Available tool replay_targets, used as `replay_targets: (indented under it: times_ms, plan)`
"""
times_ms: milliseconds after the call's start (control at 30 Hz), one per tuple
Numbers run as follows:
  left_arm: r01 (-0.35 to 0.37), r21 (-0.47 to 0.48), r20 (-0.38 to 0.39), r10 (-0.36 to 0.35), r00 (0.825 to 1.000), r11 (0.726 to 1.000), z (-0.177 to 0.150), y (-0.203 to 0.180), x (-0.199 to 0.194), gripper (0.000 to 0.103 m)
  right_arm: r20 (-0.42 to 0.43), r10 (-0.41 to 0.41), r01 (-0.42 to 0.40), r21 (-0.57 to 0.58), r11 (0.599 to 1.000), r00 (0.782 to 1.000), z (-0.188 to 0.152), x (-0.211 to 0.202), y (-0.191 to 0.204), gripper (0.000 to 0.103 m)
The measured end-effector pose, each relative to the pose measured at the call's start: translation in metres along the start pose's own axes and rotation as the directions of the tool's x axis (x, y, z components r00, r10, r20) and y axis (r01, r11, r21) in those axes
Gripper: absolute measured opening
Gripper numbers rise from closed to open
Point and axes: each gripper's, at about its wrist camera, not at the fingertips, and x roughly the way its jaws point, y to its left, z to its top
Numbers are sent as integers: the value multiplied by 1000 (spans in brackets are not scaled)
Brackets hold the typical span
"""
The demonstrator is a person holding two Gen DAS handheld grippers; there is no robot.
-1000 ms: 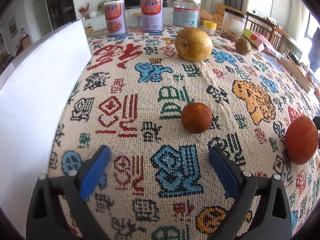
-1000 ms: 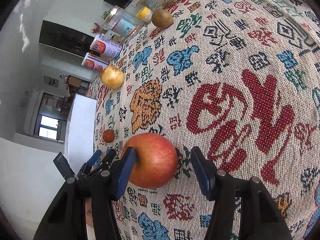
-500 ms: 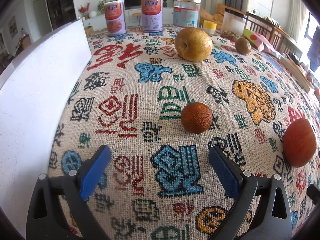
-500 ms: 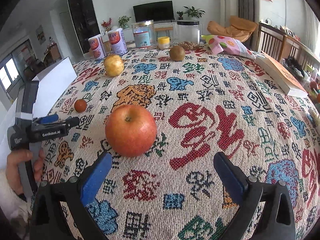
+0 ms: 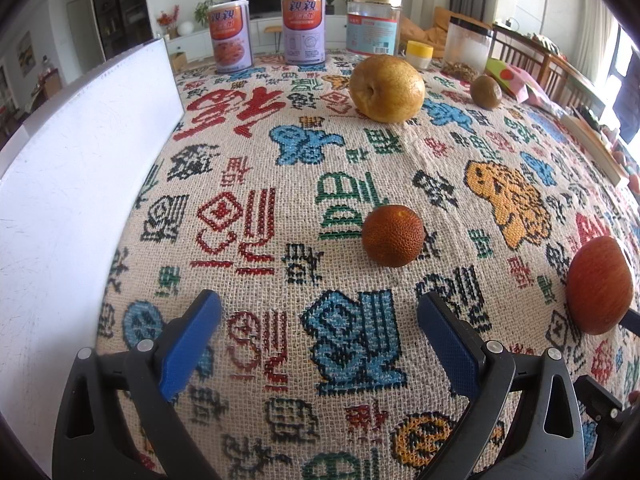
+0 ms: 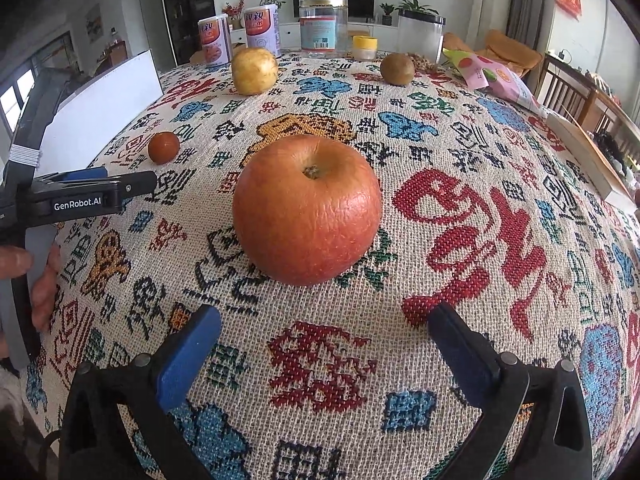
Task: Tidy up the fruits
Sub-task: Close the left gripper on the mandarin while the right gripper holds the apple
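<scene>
Right gripper (image 6: 324,344) spread wide, jaws just been opening, nothing between them; red apple (image 6: 307,210) sits free on patterned worktop (image 6: 460,152) just ahead of blue pads. Left gripper (image 5: 318,340) spread too, empty, small orange fruit (image 5: 393,235) ahead. Yellow pear (image 6: 255,71) and brown fruit (image 6: 397,69) near far edge
</scene>
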Motion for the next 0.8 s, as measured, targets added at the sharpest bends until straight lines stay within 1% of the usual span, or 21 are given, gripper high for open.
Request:
replay_targets:
  times_ms: [800]
  plan:
    - [0,0,0,0,1000,1000,0,0,0,100,1,0,0,1,1000,1000,-1,-1,0,103]
